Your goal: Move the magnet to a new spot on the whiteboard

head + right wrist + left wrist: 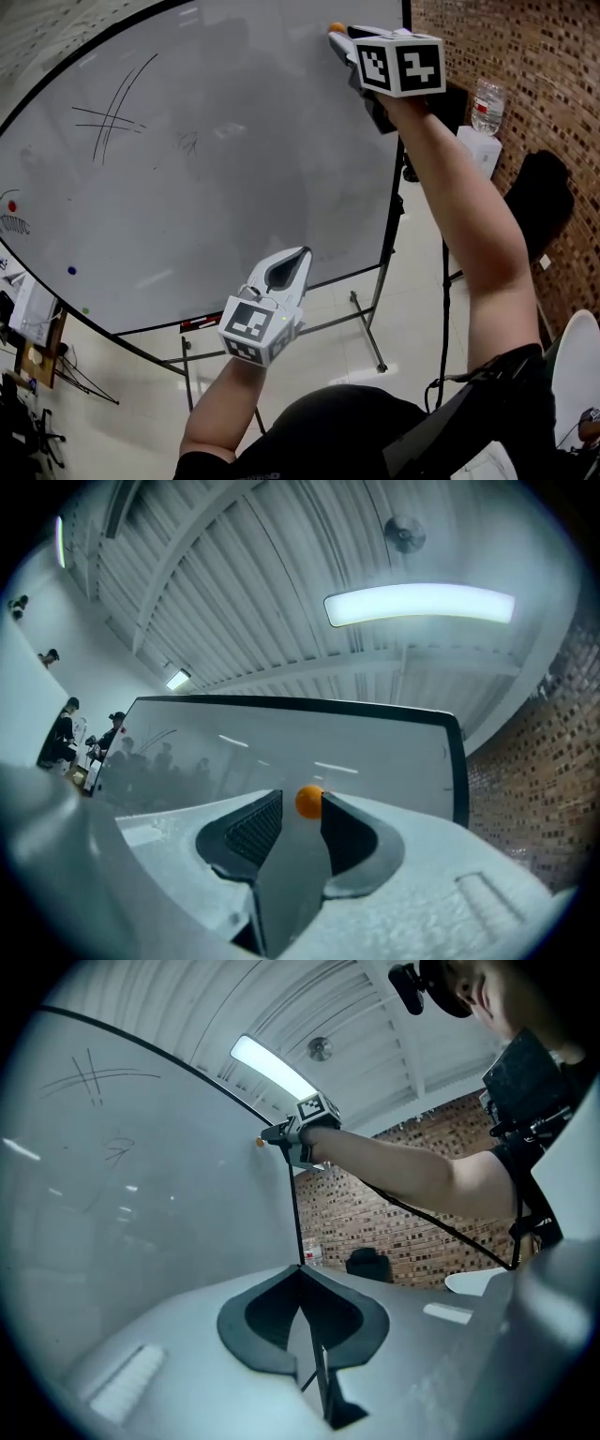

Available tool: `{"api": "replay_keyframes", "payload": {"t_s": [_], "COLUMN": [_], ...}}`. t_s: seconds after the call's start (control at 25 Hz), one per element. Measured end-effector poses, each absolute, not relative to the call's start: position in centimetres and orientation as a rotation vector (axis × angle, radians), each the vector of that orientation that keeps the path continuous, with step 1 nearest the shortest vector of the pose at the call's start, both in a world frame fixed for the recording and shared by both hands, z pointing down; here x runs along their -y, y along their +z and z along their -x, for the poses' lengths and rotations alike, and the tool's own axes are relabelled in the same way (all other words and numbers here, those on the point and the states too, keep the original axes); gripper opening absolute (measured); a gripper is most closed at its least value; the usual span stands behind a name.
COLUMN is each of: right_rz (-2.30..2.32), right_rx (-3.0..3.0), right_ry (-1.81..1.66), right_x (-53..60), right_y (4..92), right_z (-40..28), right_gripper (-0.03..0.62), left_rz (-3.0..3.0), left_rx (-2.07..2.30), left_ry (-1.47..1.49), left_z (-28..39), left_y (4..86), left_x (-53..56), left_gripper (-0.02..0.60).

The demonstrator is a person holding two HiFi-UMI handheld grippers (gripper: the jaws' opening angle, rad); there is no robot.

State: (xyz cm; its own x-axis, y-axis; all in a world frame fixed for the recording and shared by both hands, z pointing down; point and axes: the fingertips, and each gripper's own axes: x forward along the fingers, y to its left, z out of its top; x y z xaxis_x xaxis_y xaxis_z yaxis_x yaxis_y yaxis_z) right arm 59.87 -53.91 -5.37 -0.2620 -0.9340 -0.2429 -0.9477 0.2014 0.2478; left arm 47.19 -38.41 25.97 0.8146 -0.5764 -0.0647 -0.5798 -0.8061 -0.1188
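Note:
A small orange magnet (337,27) sits near the top right corner of the whiteboard (234,169). My right gripper (339,36) is raised up to it, and the magnet (309,802) lies between the fingertips. It rests against the right-hand jaw, with a thin gap to the other, so the jaws stand open around it. My left gripper (298,253) hangs low in front of the board's lower edge, shut and empty. In the left gripper view its jaws (300,1267) meet, and the magnet (260,1142) shows far off at the right gripper's tips.
Pen scribbles mark the board's upper left. Red (11,205), blue (71,271) and green (85,310) magnets sit near its lower left edge. The board's metal stand (366,328) is below. A water bottle (486,105) and a black chair (539,202) stand by the brick wall on the right.

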Motion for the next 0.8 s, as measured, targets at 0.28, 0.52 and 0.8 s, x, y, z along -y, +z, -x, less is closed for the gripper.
{"api": "replay_keyframes", "payload": {"t_s": [0.28, 0.52, 0.8], "right_rz": [1.911, 1.965, 2.052], "right_rx": [-2.352, -2.298, -2.197], "right_ry": [0.51, 0.586, 0.666], "right_x": [56.2, 56.1, 56.2], "right_y": [-6.0, -5.8, -5.9], "right_z": [-60.7, -60.3, -60.4], "right_gripper": [0.135, 0.162, 0.109], "left_rz": [2.843, 2.842, 2.845], "left_rx": [-0.943, -0.979, -0.974], "left_ry": [0.012, -0.013, -0.041], "left_z": [-47.2, -46.1, -45.1], "left_y": [26.8, 27.3, 28.0], "left_x": [38.2, 38.4, 38.2], "left_gripper": [0.012, 0.012, 0.012]}}
